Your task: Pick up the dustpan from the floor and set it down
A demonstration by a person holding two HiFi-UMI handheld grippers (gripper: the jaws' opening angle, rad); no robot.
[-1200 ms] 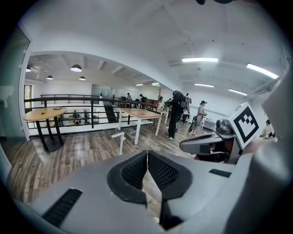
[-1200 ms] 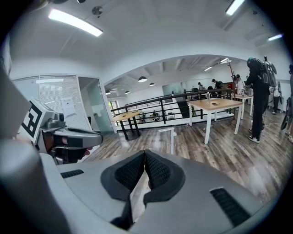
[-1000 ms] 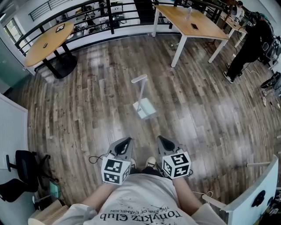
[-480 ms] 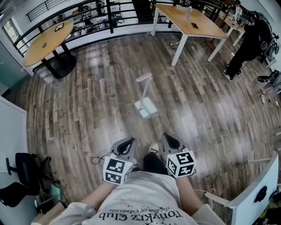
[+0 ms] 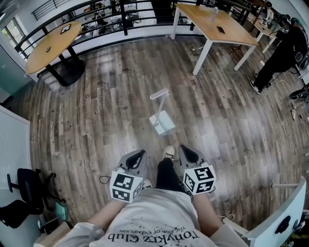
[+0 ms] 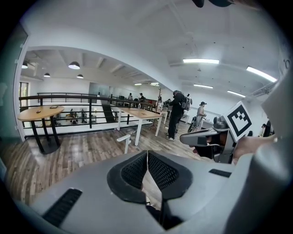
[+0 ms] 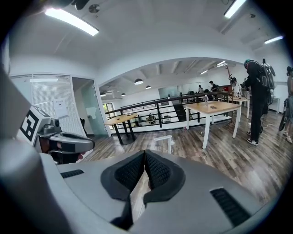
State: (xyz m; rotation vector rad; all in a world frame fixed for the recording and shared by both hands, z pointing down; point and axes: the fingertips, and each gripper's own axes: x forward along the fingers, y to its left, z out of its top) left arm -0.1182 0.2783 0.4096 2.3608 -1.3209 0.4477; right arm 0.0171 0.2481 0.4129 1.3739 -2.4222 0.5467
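Observation:
A white long-handled dustpan (image 5: 161,123) stands upright on the wood floor, a step ahead of me. Its handle also shows in the left gripper view (image 6: 124,140) and in the right gripper view (image 7: 165,139), beyond the jaws. My left gripper (image 5: 140,155) and right gripper (image 5: 186,151) are held side by side at waist height, short of the dustpan and pointing toward it. The left gripper (image 6: 147,153) has its pads together with nothing between them. The right gripper (image 7: 145,153) is also shut and empty. A shoe (image 5: 169,153) is stepping forward between them.
A round wooden table (image 5: 48,46) stands far left and a rectangular table (image 5: 215,26) far right, with a black railing (image 5: 120,14) behind. A person in black (image 5: 280,53) stands at the right edge. An office chair (image 5: 24,190) sits low left and a white panel (image 5: 282,217) low right.
Both grippers have advanced with my step toward the dustpan, which now sits closer in the head view. A leg and shoe have come forward between them. The jaws stayed shut.

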